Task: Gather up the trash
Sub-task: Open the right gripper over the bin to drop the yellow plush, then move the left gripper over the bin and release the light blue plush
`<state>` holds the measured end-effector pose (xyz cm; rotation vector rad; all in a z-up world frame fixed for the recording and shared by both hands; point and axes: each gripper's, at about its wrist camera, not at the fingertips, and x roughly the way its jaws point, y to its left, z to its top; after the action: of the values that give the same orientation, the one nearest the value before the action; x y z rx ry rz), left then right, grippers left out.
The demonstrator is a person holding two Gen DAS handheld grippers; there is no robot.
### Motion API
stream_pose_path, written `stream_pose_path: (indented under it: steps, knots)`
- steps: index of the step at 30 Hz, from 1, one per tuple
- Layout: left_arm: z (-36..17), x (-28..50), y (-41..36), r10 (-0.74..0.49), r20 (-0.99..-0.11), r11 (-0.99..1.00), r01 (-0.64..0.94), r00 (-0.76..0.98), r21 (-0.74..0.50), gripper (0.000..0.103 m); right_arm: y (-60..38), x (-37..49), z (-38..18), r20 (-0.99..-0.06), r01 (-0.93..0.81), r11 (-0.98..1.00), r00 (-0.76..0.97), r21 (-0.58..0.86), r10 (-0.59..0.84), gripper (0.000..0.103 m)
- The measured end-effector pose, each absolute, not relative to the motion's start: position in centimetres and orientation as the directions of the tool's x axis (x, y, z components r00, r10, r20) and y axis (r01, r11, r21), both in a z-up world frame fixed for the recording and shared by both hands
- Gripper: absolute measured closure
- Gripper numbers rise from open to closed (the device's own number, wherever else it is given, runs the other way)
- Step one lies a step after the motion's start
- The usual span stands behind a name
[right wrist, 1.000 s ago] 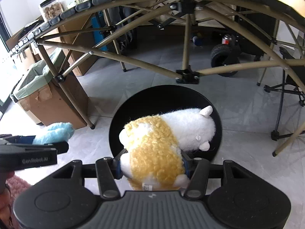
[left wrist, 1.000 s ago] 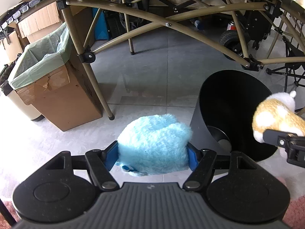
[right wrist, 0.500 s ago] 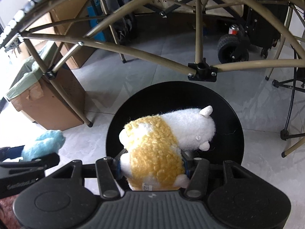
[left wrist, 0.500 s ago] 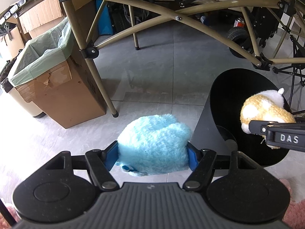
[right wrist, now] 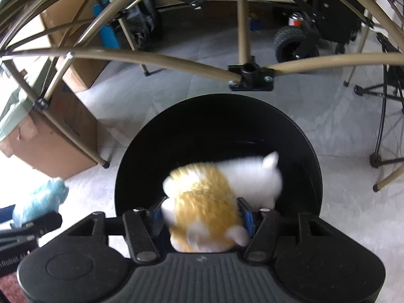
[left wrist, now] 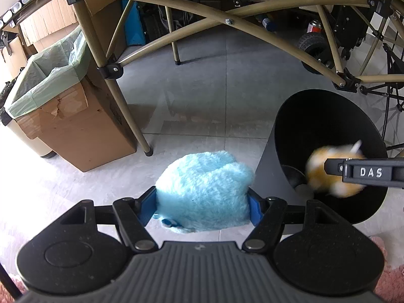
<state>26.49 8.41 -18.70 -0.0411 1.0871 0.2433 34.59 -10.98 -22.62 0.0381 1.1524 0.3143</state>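
My left gripper [left wrist: 200,195] is shut on a fluffy light-blue plush toy [left wrist: 207,176], held above the floor just left of a black round bin [left wrist: 267,166]. In the right wrist view my right gripper [right wrist: 202,214] hangs over the bin's mouth [right wrist: 214,121]. Its jaws are opening, and an orange-and-white plush toy [right wrist: 214,189] sits between them, blurred with motion and slipping free of the pads. The left wrist view shows that same toy [left wrist: 325,176] blurred inside the bin's opening, beside a right gripper finger [left wrist: 366,173]. A pale object lies at the bin's bottom.
A cardboard box lined with a green bag [left wrist: 70,126] stands at the left. Tan folding-frame legs [left wrist: 126,116] cross overhead and behind the bin. A cart wheel [left wrist: 313,48] and black stands [right wrist: 383,126] are at the back right. Pink rug [left wrist: 388,277] lies near me.
My right gripper sank closer over the bin and its jaws spread; the orange-and-white toy now blurs as it comes loose. The left gripper kept still with the blue toy.
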Motion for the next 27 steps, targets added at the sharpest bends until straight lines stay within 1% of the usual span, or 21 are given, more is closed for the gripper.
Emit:
stream_pose_path:
  steps: [1, 3, 9, 27]
  knots:
    - [-18.8, 26.5, 8.4, 0.175, -0.881, 0.973, -0.215, 0.440, 0.086, 0.032, -11.1, 34.7, -22.6, -0.893, -0.217, 0.957, 0.366, 0.191, 0.261, 0.025]
    - [-18.8, 26.6, 8.4, 0.174, -0.881, 0.973, -0.213, 0.439, 0.086, 0.032, -11.2, 34.7, -22.7, -0.896, -0.210, 0.960, 0.363, 0.187, 0.254, 0.017]
    - [-18.8, 26.5, 8.4, 0.171, -0.880, 0.974, -0.208, 0.444, 0.084, 0.032, -11.4, 34.6, -22.8, -0.904, -0.217, 0.960, 0.350, 0.176, 0.244, 0.001]
    - [-17.8, 26.2, 7.6, 0.166, -0.862, 0.977, -0.197, 0.478, 0.079, 0.032, -12.9, 34.0, -20.7, -0.891, -0.216, 0.960, 0.378, 0.178, 0.250, 0.000]
